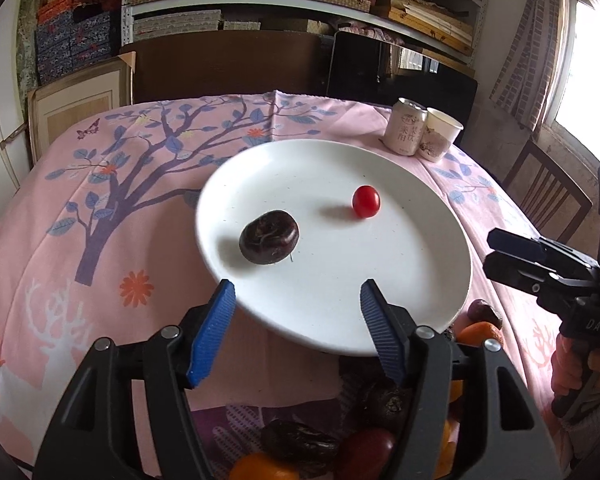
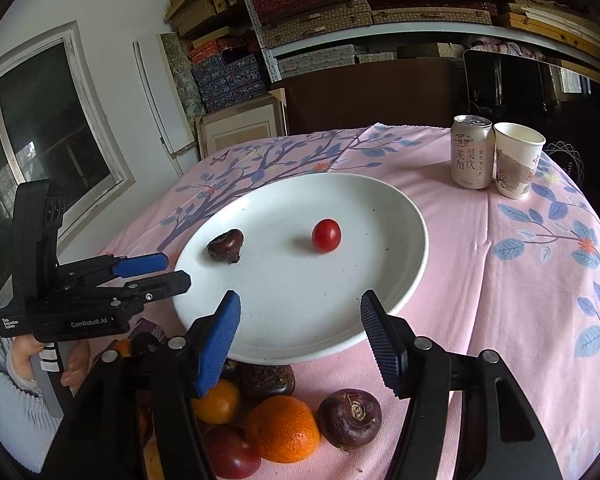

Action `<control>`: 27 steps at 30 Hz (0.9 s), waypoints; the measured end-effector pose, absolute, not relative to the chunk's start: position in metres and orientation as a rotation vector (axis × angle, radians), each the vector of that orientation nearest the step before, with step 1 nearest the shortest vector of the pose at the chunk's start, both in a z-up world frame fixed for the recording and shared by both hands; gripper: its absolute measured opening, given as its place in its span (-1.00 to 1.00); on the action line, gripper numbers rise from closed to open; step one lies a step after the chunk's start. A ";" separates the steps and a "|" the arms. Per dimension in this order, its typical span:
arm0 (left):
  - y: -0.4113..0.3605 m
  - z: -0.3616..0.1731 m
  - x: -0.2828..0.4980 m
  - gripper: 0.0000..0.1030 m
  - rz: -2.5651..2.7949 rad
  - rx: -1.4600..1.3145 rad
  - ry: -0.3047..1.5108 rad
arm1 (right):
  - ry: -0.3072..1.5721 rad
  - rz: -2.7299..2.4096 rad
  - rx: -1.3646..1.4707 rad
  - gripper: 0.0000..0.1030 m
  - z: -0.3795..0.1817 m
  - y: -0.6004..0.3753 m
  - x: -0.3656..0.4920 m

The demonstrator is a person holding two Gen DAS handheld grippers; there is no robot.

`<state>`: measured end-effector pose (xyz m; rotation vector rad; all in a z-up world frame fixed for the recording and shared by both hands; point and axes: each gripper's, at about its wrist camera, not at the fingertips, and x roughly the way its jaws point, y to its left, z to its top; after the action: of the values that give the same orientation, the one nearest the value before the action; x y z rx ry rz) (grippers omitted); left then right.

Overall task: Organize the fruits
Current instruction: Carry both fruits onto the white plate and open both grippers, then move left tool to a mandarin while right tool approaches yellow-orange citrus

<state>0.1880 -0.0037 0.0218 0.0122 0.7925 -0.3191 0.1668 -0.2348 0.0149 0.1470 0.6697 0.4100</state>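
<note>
Your right hand-held gripper (image 2: 300, 338), jaws wide and empty, hangs over the white plate's (image 2: 380, 304) near rim, with the loose orange (image 2: 282, 428) just below it, nearer than your left's.

We record a plate (image 2: 380, 216) at the counter's (image 2: 500, 280) centre. On it a chestnut (image 2: 226, 246) lies left of a tomato (image 2: 326, 235), well apart. Behind and right of the plate, a can (image 2: 472, 152) stands touching a cup (image 2: 518, 166). Before the plate, a fruit pile (image 2: 282, 428) rests on the counter.
</note>
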 end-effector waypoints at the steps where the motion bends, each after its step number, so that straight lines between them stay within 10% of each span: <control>1: 0.003 0.026 0.184 0.26 -0.307 -0.001 0.780 | 0.662 0.406 0.162 0.23 0.016 -0.238 0.162; 21: 0.039 -0.010 0.087 0.59 -0.203 0.010 0.817 | 0.612 0.270 0.396 0.58 -0.007 -0.302 0.102; 27: 0.050 -0.019 0.101 0.22 -0.226 -0.074 0.868 | 0.616 0.276 0.381 0.61 -0.006 -0.297 0.102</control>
<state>0.1007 0.0502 -0.0186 -0.0736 0.8683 -0.2257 0.1024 -0.2974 -0.0058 0.3809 0.6156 0.2762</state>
